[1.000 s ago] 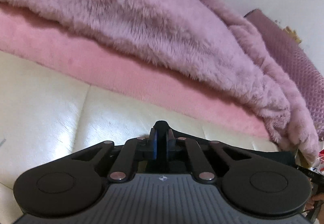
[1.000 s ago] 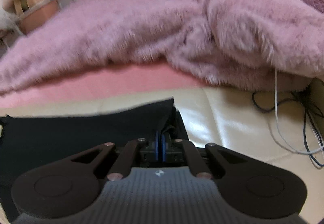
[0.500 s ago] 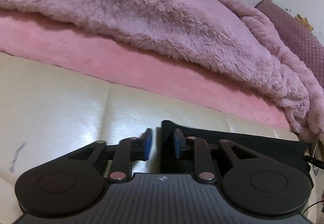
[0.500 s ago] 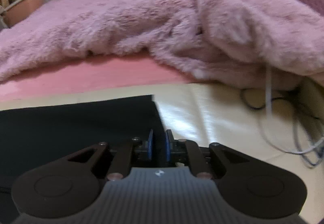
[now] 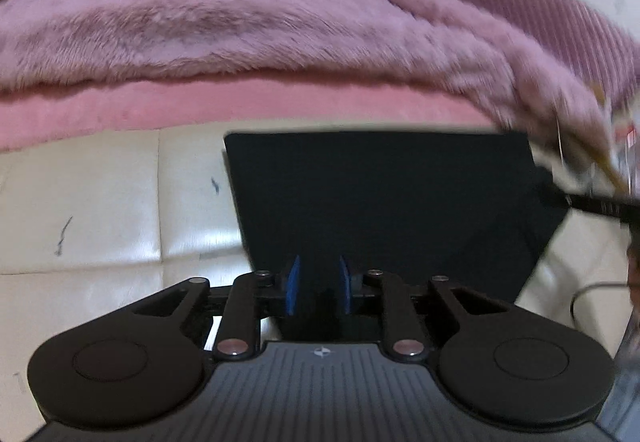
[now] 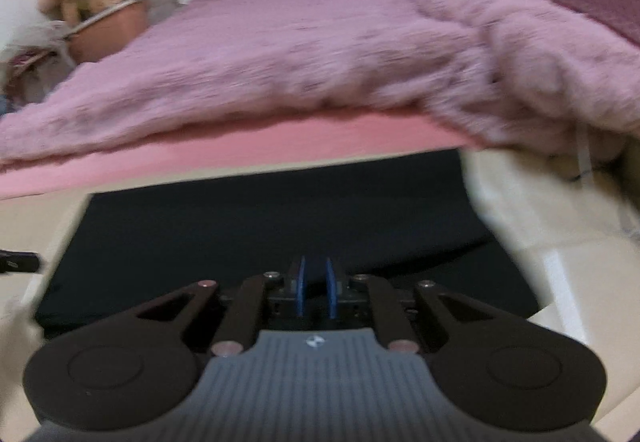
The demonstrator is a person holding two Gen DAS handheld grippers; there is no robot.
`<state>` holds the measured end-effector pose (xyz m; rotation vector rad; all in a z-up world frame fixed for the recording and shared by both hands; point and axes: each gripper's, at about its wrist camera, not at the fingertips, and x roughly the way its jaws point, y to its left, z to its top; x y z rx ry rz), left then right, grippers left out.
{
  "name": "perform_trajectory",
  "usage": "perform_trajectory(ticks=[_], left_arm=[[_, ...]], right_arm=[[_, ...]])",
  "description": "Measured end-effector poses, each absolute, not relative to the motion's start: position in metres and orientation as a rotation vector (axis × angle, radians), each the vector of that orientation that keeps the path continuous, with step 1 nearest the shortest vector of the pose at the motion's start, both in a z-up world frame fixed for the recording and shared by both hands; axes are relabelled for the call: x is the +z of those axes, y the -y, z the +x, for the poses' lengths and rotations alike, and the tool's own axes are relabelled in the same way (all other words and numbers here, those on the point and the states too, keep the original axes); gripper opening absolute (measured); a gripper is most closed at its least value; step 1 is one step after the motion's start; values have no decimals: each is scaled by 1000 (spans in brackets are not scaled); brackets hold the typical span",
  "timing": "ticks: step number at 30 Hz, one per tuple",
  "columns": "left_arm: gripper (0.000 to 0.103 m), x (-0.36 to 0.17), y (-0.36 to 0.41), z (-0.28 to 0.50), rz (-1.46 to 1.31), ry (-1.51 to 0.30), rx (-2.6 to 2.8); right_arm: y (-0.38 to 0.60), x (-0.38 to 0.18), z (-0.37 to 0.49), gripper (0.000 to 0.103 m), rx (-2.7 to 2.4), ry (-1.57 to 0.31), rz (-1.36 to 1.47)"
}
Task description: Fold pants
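Two tongs, left tongs (image 5: 318, 288) and right tongs (image 6: 315, 292), hover parted and empty over black folded pants (image 5: 384, 202) lying flat on a cream cushioned surface (image 5: 100, 202), long axis running side to side ahead of both.

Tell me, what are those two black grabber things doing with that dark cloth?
A person holding two grippers is folding black pants on a cream padded surface beside a bed with a fluffy pink blanket. The pants lie flat in a neat rectangle. The left gripper and the right gripper are both open above the near edge of the cloth, gripping nothing right now.
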<state>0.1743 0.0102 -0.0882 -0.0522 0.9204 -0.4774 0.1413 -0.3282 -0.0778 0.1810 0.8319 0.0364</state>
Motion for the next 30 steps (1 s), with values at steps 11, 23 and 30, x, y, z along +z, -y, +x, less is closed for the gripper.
perform_trajectory(ticks=[11,23,30], left_arm=[[27,-116,-9,141,5,-988,-381],[0,-122,-31,133,-75,-1029,-336],[10,-106,-60,137,-234,-1040,-336]], right_arm=[[246,-116,102,10,31,-862,251],[242,-132,91,6,17,-882,197],[245,-130,89,5,12,-882,218]])
